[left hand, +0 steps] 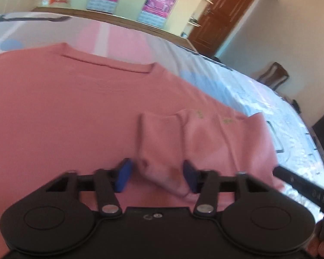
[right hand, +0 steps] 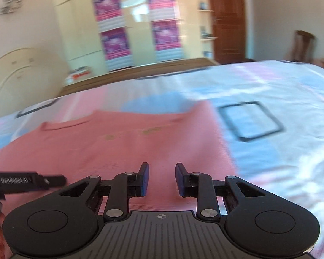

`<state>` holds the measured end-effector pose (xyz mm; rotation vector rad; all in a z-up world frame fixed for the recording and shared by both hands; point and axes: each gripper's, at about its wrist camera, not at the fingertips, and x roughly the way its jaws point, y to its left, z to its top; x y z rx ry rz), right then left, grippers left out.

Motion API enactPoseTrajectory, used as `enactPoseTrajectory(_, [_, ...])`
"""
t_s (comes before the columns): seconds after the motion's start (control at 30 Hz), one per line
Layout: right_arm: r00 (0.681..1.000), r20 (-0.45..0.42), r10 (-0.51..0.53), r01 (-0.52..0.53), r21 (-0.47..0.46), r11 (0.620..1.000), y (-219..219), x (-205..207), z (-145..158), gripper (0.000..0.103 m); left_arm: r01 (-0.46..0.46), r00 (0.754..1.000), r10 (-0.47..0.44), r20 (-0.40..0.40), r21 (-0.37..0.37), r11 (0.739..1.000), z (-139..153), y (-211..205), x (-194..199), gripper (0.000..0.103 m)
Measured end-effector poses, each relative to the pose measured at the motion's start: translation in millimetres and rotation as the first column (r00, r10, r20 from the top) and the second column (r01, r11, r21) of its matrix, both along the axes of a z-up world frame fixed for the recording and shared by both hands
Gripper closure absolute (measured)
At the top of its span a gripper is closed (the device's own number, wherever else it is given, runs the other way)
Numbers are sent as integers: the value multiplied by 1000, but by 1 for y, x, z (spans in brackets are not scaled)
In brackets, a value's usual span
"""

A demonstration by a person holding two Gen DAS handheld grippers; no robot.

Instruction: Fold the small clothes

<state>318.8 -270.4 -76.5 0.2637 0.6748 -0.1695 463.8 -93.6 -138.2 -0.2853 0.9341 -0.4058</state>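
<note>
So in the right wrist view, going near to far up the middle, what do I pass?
Right gripper with jaws apart → pink sweater → bedsheet → wooden bed edge → wardrobe with purple posters.

Pink posters [right hand: 110, 6] hang on the cream wardrobe [right hand: 140, 49] at twelve o'clock. A brown door [right hand: 226, 19] stands at one o'clock, a wooden chair [right hand: 302, 45] at two.

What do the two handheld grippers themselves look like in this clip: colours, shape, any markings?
Both are matte black. The left gripper and right gripper each have blue-padded jaws on linkage arms with silver rivets, flanked by round black housings. The right's base is ribbed grey with a crosshair mark. White lettering on the left gripper's side shows in the right view.
</note>
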Motion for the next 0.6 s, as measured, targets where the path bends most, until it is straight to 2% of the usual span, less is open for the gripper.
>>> enactPoseTrajectory(0.03, [1000, -5, -26, 26, 1, 1000, -7, -6, 0, 75, 10, 1000, -10, -14, -19, 1000, -2, -3, 5, 97])
enactPoseTrajectory(0.1, [997, -18, -77, 77, 4, 997, -21, -7, 10, 75, 12, 1000, -12, 11, -17, 1000, -1, -5, 7, 97])
enactPoseTrajectory(0.2, [991, -22, -131, 132, 31, 991, -40, -21, 15, 75, -19, 992, 21, 121, -19, 1000, 22, 11, -7, 97])
enactPoseTrajectory(0.27, [989, -16, -146, 146, 36, 989, -45, -20, 18, 75, -46, 974, 40, 222, 23, 999, 41, 27, -22, 97])
enactPoseTrajectory(0.33, [990, -16, -143, 144, 43, 989, -46, -21, 19, 75, -86, 959, 64, 276, 69, 994, 49, 48, -33, 97])
enactPoseTrajectory(0.47, [992, -22, -127, 128, 54, 990, -39, -10, 12, 75, -142, 962, 107, 251, 123, 982, 34, 77, -39, 97])
enactPoseTrajectory(0.6, [994, -29, -101, 103, 54, 993, -31, 2, 5, 75, -164, 962, 126, 241, 144, 976, 23, 87, -47, 97])
